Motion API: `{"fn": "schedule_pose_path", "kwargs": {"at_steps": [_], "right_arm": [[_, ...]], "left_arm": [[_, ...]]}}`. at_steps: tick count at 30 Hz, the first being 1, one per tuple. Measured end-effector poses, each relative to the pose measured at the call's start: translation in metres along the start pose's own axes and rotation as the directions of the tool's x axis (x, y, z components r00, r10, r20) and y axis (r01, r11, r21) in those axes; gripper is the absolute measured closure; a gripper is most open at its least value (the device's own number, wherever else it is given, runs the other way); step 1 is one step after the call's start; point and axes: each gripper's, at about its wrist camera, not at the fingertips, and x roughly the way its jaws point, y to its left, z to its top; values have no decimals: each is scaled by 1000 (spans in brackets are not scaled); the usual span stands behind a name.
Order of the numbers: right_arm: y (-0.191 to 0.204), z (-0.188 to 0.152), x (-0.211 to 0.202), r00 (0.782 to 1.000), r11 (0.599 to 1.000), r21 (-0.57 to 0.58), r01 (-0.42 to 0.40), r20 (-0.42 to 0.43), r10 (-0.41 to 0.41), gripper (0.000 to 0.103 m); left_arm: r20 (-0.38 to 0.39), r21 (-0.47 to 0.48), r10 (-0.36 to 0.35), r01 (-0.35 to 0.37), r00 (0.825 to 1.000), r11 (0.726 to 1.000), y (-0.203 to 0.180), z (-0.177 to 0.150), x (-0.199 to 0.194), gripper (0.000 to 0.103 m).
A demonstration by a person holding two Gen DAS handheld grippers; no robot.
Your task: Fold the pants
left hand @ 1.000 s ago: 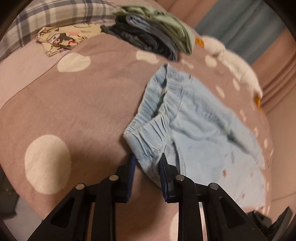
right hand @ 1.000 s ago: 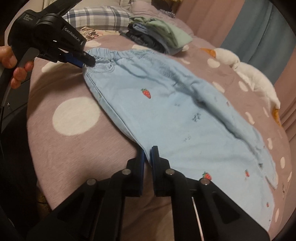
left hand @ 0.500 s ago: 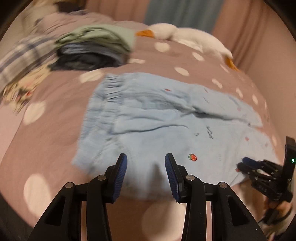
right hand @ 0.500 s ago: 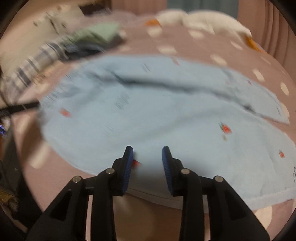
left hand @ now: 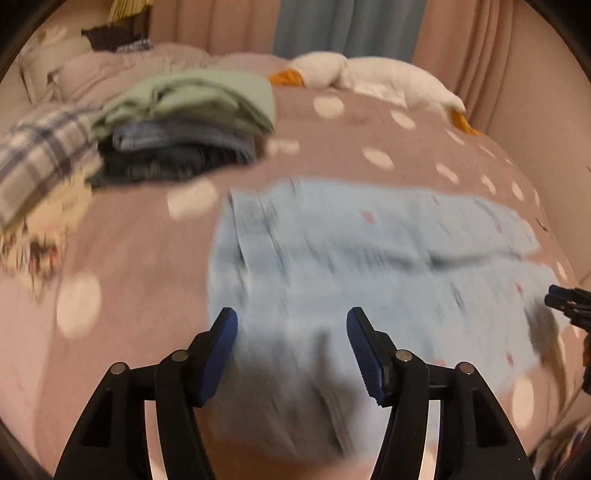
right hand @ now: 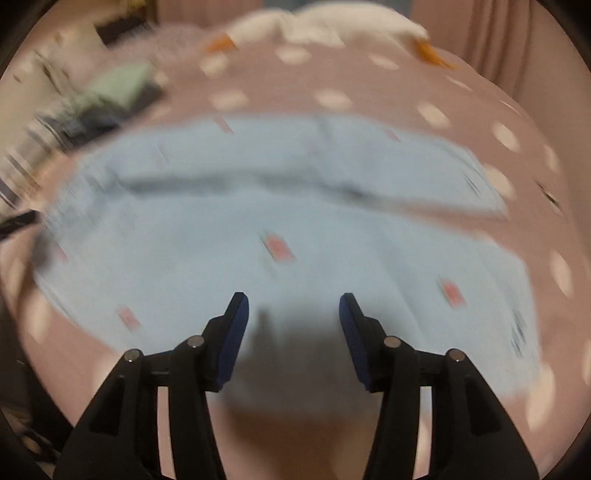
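The light blue pants (left hand: 369,266) lie spread flat on the bed (left hand: 140,251), which wears a mauve cover dotted with pale spots. Both views are smeared with blur, so fine detail of the cloth cannot be made out; small red motifs show here and there on the fabric.

The left claw (left hand: 291,350) stands with its blue-padded fingers (left hand: 218,358) wide apart, empty, over the near edge of the pants at 6 o'clock in its view. The waistband end lies toward 9 o'clock of the garment and the legs run off toward 3 o'clock, where the tips of the right claw (left hand: 565,301) show at the frame edge, beside the leg ends.

In the right wrist view the right claw (right hand: 293,332) is likewise spread apart and holds nothing, over the near edge of the pants (right hand: 295,221).

At 10 o'clock from the pants sits a stack of folded clothes (left hand: 184,125), green on top, beside a plaid pillow (left hand: 40,158). A white plush goose (left hand: 373,79) lies at 12 o'clock against the curtains (left hand: 347,26).
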Motion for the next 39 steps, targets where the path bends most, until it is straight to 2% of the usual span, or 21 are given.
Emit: {"fn": "schedule_pose_path", "kwargs": {"at_steps": [2, 4, 10, 15, 18, 20, 22, 24, 25, 26, 28, 30, 32, 34, 39], "right_arm": [[14, 32, 23, 999, 997, -55, -47, 21, 48, 48], [28, 62, 50, 995, 990, -111, -93, 16, 95, 48], [57, 133, 112, 987, 960, -230, -158, -44, 151, 48], [54, 167, 149, 983, 942, -294, -163, -127, 131, 48], [57, 176, 172, 975, 928, -328, -177, -185, 121, 47], [57, 177, 189, 965, 916, -355, -189, -241, 106, 38], [56, 178, 197, 963, 907, -375, -193, -251, 101, 27], [54, 180, 199, 955, 909, -359, -213, -274, 115, 28], [55, 180, 197, 953, 909, -356, -217, -279, 118, 39], [58, 178, 192, 950, 901, -365, -235, -284, 132, 61], [65, 171, 181, 948, 882, -400, -250, -288, 138, 90], [68, 161, 172, 954, 871, -432, -233, -276, 119, 93], [72, 154, 157, 967, 877, -439, -197, -235, 99, 95], [79, 147, 133, 984, 879, -455, -143, -162, 76, 95], [81, 135, 68, 997, 893, -444, -80, -23, 78, 96]], "left_arm": [[5, -26, -16, 16, 1000, 1000, 14, 25, 17, 42], [-33, -71, -29, 27, 999, 997, 28, 48, 43, 42], [-119, -181, -121, 98, 986, 979, 71, 74, 101, 42], [-152, -191, -199, 169, 968, 967, 83, 80, 127, 42], [-159, -140, -241, 219, 957, 966, 81, 80, 130, 42], [-173, -117, -255, 237, 951, 964, 80, 80, 131, 42], [-191, -101, -263, 248, 946, 964, 80, 83, 134, 45], [-203, -66, -244, 236, 948, 970, 75, 86, 134, 51], [-206, -47, -237, 232, 950, 972, 72, 86, 133, 55], [-205, -34, -234, 232, 950, 972, 71, 86, 133, 57], [-196, -3, -211, 214, 958, 977, 65, 87, 130, 62], [-179, 3, -207, 211, 962, 977, 63, 87, 127, 67], [-161, 9, -195, 199, 968, 980, 61, 86, 122, 72], [-126, 26, -171, 175, 977, 984, 57, 85, 111, 76], [-11, 17, -175, 175, 984, 984, 51, 79, 64, 77]]}}
